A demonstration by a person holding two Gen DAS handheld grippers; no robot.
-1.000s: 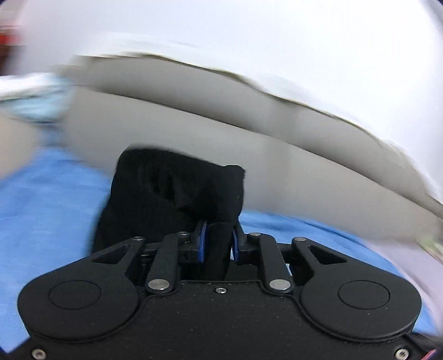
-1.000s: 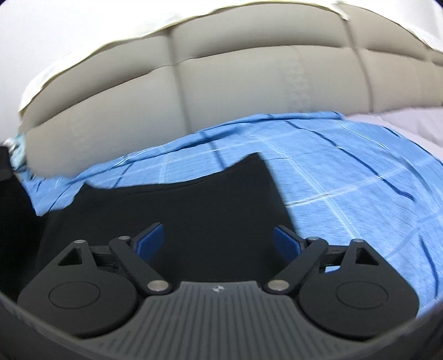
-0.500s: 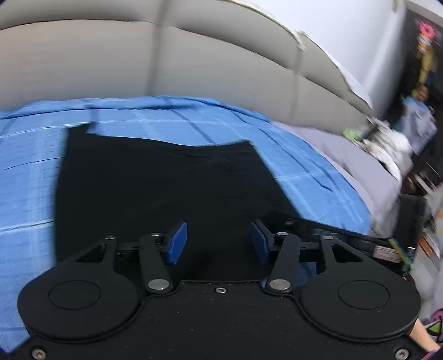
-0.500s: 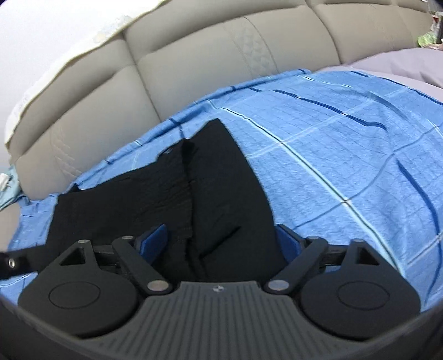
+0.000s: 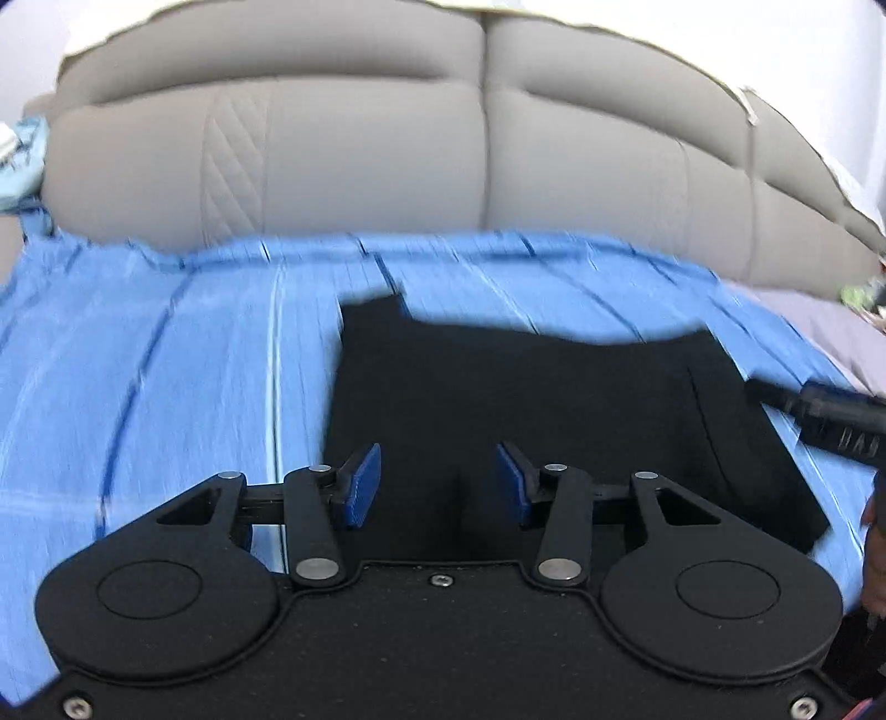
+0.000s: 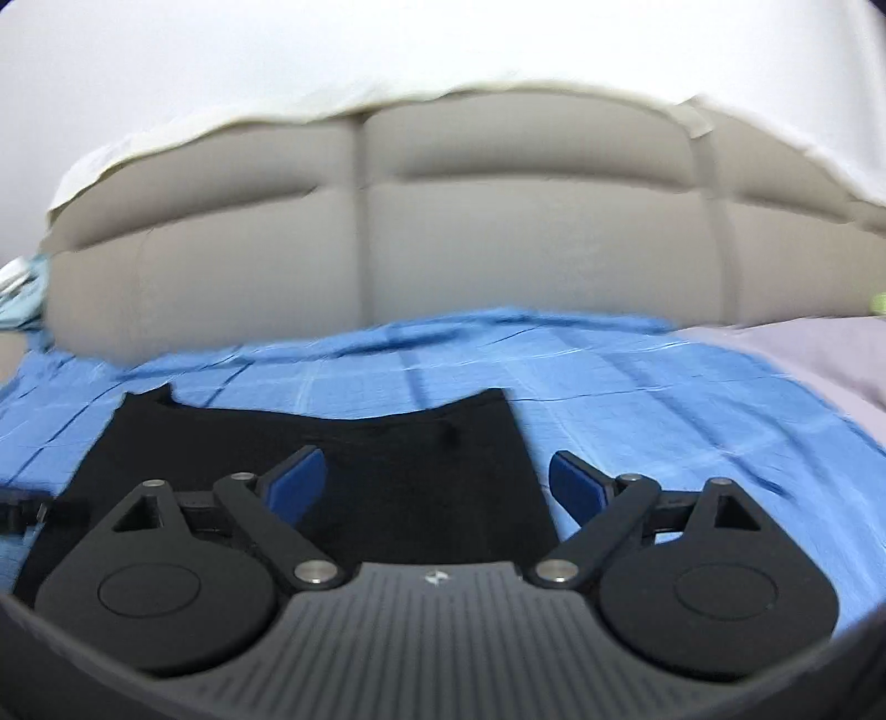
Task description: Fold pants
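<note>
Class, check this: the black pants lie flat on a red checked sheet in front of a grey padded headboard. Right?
Not quite. The sheet is blue, not red, as the right wrist view shows. The black pants do lie flat on it, before the grey padded headboard.

This is a bedroom in a home. A wide padded headboard (image 5: 487, 160), beige and divided into soft cushioned panels, stands against a plain white wall (image 6: 387, 44). Before it lies a bed covered with a blue sheet (image 5: 166, 387) that has a pattern of darker and lighter lines (a large check). At the right side of the bed a pale lilac cover (image 6: 819, 354) is spread. Black pants (image 6: 343, 459) lie flat on the sheet, as laundry in a home. At the far left edge there is some light blue cloth (image 5: 22, 160), too blurred to tell more.
</note>
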